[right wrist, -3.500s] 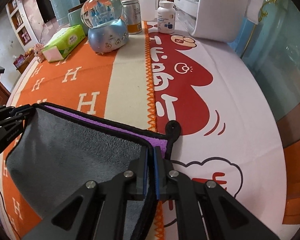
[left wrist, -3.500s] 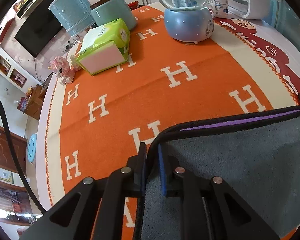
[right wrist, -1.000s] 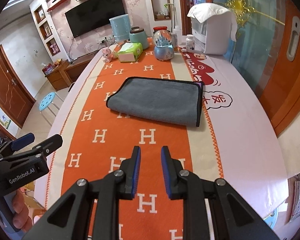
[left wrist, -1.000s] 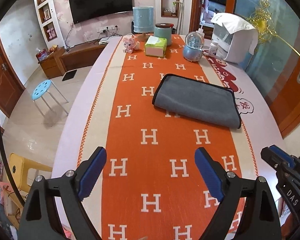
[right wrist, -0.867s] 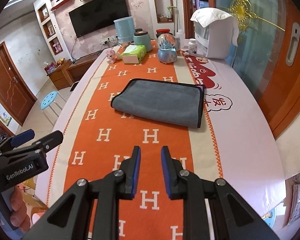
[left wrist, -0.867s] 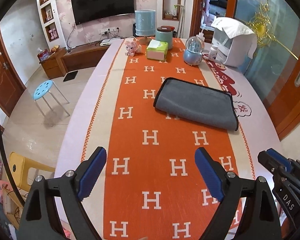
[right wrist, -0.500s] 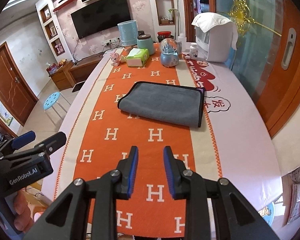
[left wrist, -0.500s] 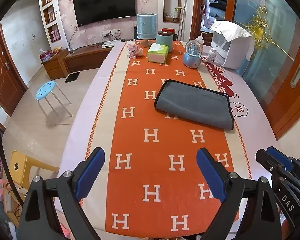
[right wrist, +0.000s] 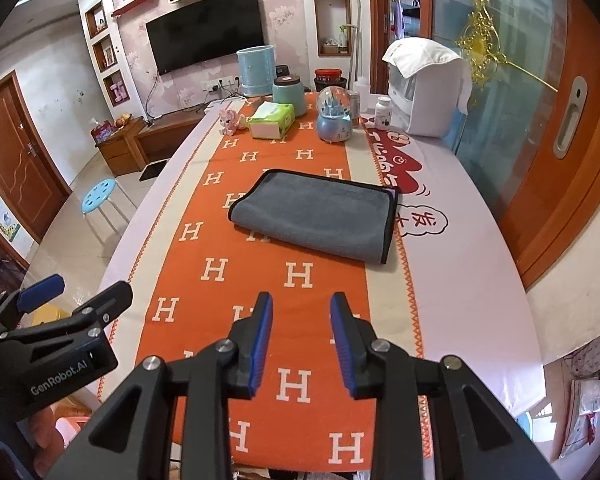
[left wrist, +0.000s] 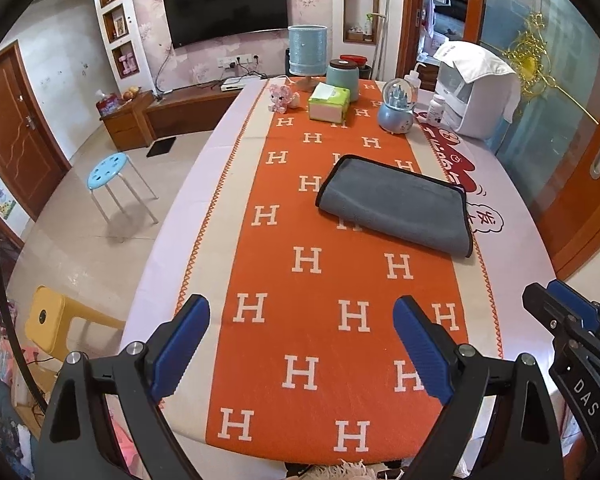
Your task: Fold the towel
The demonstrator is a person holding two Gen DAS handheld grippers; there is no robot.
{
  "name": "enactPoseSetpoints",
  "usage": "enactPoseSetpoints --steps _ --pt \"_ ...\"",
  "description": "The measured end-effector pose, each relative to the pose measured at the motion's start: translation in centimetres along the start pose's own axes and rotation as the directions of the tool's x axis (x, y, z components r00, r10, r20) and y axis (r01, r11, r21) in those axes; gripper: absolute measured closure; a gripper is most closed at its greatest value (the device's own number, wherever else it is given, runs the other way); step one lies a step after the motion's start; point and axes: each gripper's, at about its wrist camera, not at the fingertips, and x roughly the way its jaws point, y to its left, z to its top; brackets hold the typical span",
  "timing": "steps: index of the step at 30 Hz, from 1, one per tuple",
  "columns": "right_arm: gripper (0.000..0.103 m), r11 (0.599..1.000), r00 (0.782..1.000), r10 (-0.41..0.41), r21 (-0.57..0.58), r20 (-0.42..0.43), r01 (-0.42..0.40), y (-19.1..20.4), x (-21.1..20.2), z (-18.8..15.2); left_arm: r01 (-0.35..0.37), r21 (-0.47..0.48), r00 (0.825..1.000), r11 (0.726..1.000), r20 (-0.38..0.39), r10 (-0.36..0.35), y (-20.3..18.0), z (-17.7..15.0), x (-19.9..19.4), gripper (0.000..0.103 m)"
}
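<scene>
Left gripper (left wrist: 300,344): jaws wide apart, empty, withdrawn from the towel. Towel (left wrist: 394,204): released, lies folded on the counter (left wrist: 512,216) at 12 o'clock. Right gripper (right wrist: 300,344): jaws now part-way apart, empty. Fold appears complete.

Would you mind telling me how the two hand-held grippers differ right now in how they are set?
The left hand-held gripper has its blue pads spread wide; the right hand-held gripper is open too, but with a much narrower gap. From its own camera, the left one points at the orange runner beside the towel; the right one points more nearly at it. Both are empty and short of the towel.
</scene>
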Motion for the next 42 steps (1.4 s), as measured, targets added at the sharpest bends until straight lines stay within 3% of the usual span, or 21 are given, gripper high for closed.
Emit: enactPoseSetpoints --steps 17,42 --pt "0.073 1.0 0.999 0.003 0.024 -0.05 -0.001 -0.7 0.5 -0.5 0.019 0.024 0.999 1.0 -0.039 -0.018 -0.5 -0.7 -0.1 0.011" --pt "0.073 0.999 0.999 0.0 0.035 -0.055 0.002 -0.8 0.3 -1.1 0.026 0.045 0.999 0.999 -0.046 -0.024 -0.9 -1.4 -0.1 0.011"
